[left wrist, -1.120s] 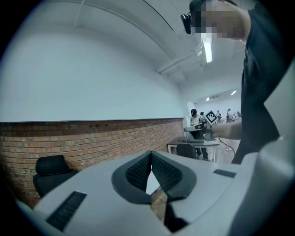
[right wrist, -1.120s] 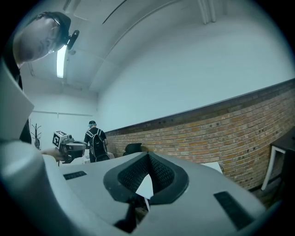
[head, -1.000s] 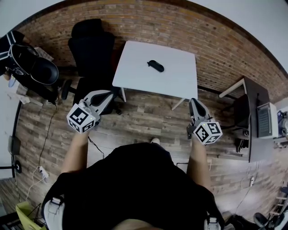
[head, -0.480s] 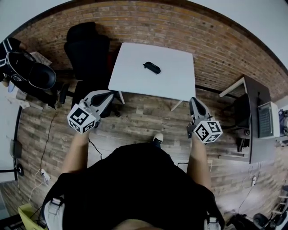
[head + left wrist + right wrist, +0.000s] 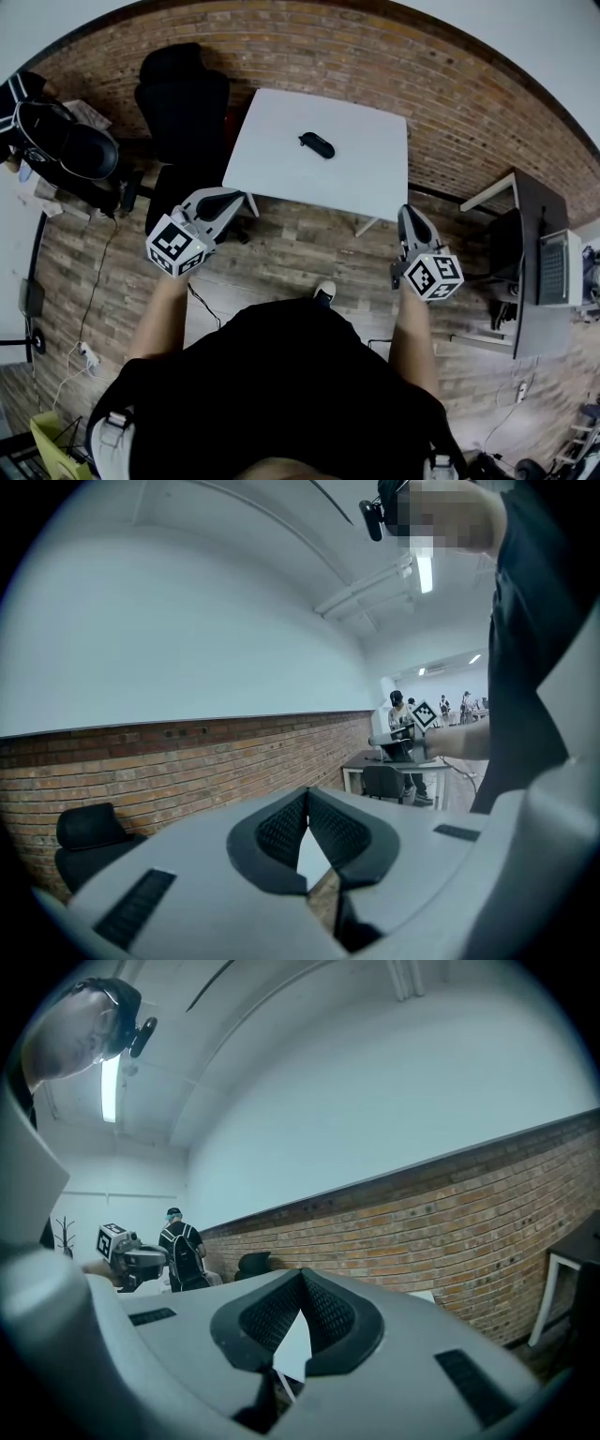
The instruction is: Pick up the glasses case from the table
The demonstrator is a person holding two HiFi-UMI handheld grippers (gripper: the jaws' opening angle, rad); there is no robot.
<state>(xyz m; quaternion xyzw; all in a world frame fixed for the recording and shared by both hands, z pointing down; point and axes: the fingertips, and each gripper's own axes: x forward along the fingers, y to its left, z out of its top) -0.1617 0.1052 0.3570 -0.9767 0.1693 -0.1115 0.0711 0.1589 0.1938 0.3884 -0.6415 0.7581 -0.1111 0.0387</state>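
- We see the small dark oval glasses case [image 5: 317, 144] lying alone on the white square table [image 5: 281, 183], in the upper middle of the head view, slightly left of the tabletop's centre.
- Our left gripper [image 5: 231, 197], grey with a marker cube, hangs over the wooden plank floor [image 5: 300, 248] at centre left, just short of the table's near left corner. In the left gripper view its dark ribbed pads meet at the tips, with nothing between them.
- Our right gripper [image 5: 409, 212] sits at centre right, near the table's near right corner. Its jaws are closed too, and empty.
- Both grippers are well apart from the case.
- A black office chair [image 5: 183, 94] stands left of the table, against the red brick wall [image 5: 469, 103].
- A dark desk [image 5: 530, 253] fills the right edge.
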